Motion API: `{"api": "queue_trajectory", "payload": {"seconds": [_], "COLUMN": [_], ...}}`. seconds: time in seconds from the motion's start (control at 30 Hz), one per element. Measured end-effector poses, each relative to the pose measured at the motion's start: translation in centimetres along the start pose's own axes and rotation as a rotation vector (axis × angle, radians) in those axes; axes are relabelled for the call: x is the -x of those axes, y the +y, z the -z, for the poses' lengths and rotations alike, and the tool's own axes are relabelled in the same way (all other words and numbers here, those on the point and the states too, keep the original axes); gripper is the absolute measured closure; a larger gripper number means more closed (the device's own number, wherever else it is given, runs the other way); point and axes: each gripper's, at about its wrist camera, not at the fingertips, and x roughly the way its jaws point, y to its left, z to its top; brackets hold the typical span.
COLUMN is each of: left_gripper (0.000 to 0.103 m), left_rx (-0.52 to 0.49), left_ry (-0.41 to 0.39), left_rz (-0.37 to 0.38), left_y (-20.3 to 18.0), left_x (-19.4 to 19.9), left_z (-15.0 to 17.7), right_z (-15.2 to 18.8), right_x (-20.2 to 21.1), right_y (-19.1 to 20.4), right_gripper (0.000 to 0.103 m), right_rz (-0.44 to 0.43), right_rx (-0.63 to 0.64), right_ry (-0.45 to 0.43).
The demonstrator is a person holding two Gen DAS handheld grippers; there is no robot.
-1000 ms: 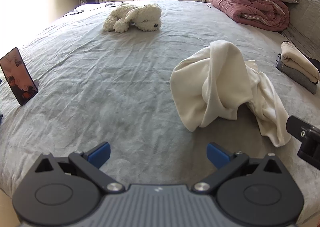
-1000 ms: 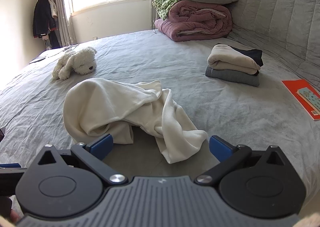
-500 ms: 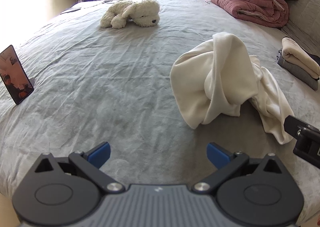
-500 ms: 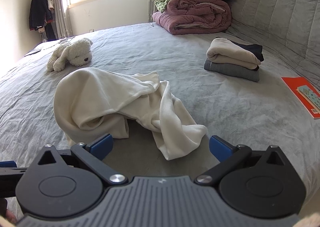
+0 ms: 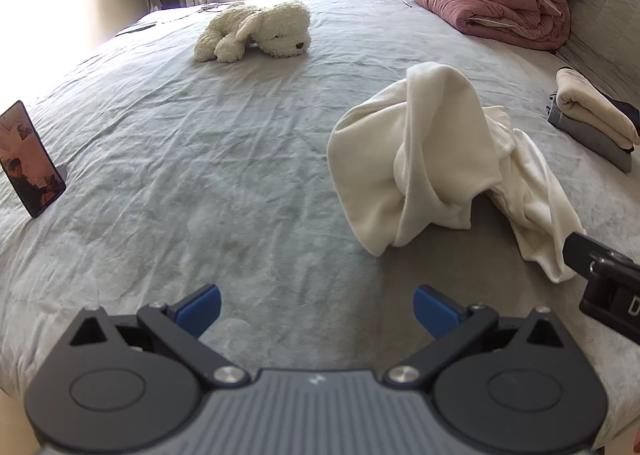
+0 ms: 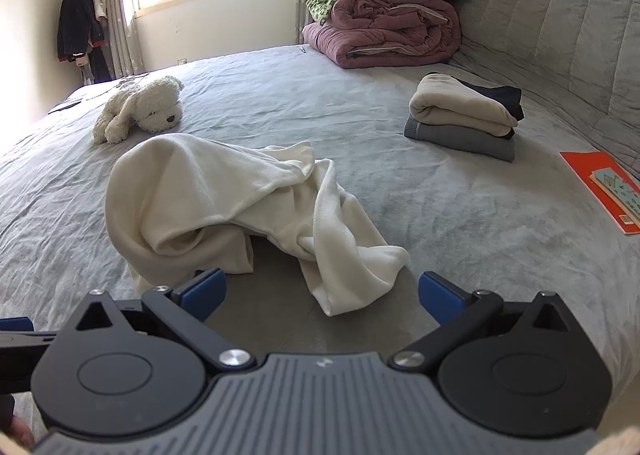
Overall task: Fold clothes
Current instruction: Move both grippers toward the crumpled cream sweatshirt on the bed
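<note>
Right wrist view: crumpled cream soft-cloth garment [image 6: 240, 207] lies on grey bed [image 6: 460, 223], at 12 o'clock, near right gripper [image 6: 322, 291]. Fingers wide apart, empty. Left gripper [image 5: 316, 309] fingers also spread, empty; garment at 1 o'clock. Cloth looks light, floppy, not slippery. Best hold: loose end at 12 o'clock by right gripper. Versus half second ago: both views pulled back slightly, garment unmoved.
</note>
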Motion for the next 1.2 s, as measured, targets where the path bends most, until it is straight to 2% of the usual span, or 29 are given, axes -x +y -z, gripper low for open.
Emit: {"api": "queue_trajectory", "payload": {"seconds": [0.7, 1.2], "left_gripper": [0.0, 0.0], "left_rx": [0.001, 0.021], "left_ry": [-0.002, 0.029], "left_rz": [-0.027, -0.039], "left_y": [0.1, 0.9], "left_x": [-0.2, -1.7], "left_z": [-0.1, 0.2], "right_z": [0.2, 1.0], "right_x": [-0.5, -1.7], "right_y": [0.9, 1.7], "right_gripper": [0.0, 0.0], "right_rz": [-0.004, 0.005], "right_rx": [0.027, 0.058], "right_ry": [0.015, 0.051]}}
